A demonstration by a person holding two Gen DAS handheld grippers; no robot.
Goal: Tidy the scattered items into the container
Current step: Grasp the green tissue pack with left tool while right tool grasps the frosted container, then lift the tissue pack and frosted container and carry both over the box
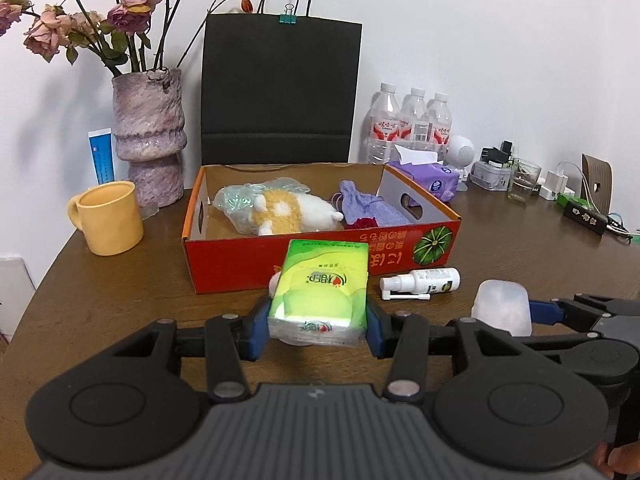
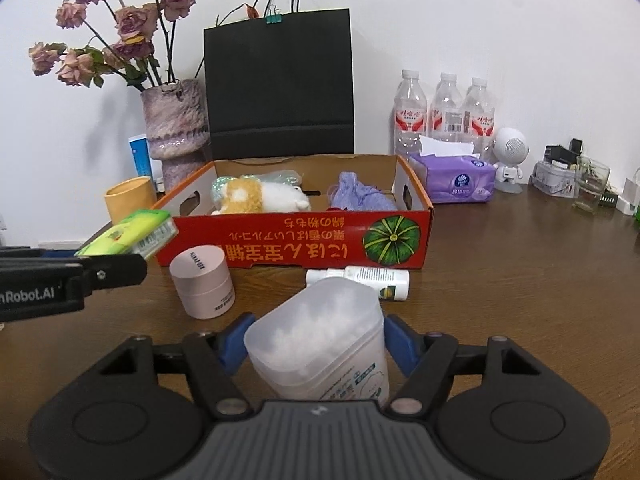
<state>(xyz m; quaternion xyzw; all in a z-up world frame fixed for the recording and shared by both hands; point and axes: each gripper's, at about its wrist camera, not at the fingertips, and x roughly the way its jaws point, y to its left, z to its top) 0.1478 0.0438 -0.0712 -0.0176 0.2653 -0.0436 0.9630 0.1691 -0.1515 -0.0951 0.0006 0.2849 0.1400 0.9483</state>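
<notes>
Tissue pack (image 1: 318,292), centre of left view: light, soft, slick film, prob. squashes; hold by the long sides, gently. Left gripper (image 1: 318,330) is part-spread, pinching it. Tub (image 2: 320,336), low centre of right view: light, stiff, smooth plastic. Right gripper (image 2: 318,344) is wider, pads clamped on its sides. Both near the box (image 2: 296,246). Jar (image 2: 202,282) and spray (image 2: 360,280) lie on the table.

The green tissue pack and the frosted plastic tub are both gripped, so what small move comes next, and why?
Probably carry both forward over the red cardboard box: the green tissue pack and the frosted plastic tub hang short of its near wall.
</notes>
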